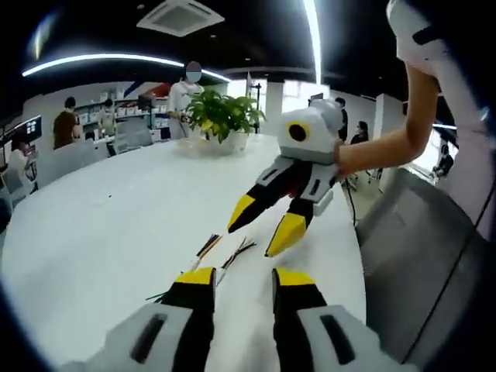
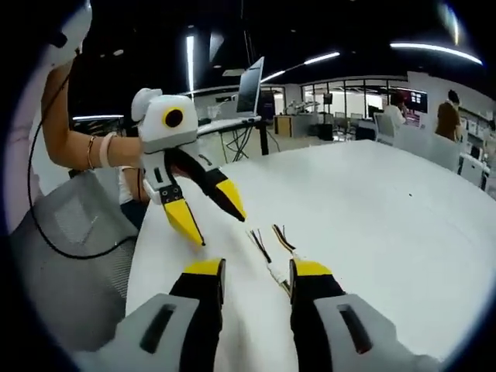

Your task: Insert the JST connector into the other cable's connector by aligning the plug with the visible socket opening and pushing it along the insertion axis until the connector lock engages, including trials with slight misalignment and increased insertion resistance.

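Note:
Two short cables with thin coloured wires lie side by side on the white table (image 1: 101, 232). In the left gripper view the cables (image 1: 225, 252) rest just beyond my left gripper (image 1: 245, 277), which is open with nothing between its yellow-tipped jaws. My right gripper (image 1: 263, 226) hovers open a little above and past the cables, held by a person's hand. In the right gripper view the cables (image 2: 271, 244) lie between and just ahead of my right gripper (image 2: 257, 269), and a small white connector (image 2: 276, 273) sits at their near end. My left gripper (image 2: 211, 214) hangs open to their left.
A potted plant (image 1: 223, 116) stands at the table's far side, with people and shelves behind it. Grey chairs (image 1: 422, 256) (image 2: 74, 232) sit at the table's edge beside the person. A laptop (image 2: 250, 85) stands on a far desk. The table (image 2: 387, 225) stretches wide to the right.

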Action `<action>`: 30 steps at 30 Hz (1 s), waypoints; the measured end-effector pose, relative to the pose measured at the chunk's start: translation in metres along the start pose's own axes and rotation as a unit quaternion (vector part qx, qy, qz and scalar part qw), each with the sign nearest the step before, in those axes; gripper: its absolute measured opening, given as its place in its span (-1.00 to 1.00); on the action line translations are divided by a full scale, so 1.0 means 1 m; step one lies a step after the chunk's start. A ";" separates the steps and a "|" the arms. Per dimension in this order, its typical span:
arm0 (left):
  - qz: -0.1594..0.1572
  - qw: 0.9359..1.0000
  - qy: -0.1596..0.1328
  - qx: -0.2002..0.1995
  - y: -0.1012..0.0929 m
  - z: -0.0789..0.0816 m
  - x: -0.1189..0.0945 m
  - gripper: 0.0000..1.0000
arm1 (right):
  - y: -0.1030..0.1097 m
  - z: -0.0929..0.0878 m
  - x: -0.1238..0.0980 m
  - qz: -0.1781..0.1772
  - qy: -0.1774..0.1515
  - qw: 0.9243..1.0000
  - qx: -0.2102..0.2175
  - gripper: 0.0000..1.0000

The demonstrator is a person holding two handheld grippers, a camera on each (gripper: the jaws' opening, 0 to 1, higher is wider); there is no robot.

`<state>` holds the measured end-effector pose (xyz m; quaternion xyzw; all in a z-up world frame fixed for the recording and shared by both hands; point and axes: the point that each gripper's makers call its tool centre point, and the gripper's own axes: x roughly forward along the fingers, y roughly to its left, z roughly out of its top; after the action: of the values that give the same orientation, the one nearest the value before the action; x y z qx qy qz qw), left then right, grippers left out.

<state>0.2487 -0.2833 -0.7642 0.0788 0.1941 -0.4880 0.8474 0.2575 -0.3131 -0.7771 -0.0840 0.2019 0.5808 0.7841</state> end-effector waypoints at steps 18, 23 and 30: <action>0.026 0.999 -0.001 -0.020 -0.024 0.004 -0.029 -0.20 | 0.010 0.007 -0.035 -0.081 0.012 0.996 0.026 0.03; 0.021 0.999 0.019 -0.018 -0.034 -0.002 -0.036 -0.10 | 0.015 0.003 -0.040 -0.106 0.023 0.994 0.029 0.31; 0.053 0.997 -0.008 -0.058 -0.035 0.002 -0.048 0.17 | 0.022 0.002 -0.048 -0.118 0.020 0.991 0.054 0.48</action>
<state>0.1979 -0.2638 -0.7405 0.0358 0.2105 -0.4310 0.8767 0.2255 -0.3473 -0.7531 -0.0763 0.2372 0.4708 0.8463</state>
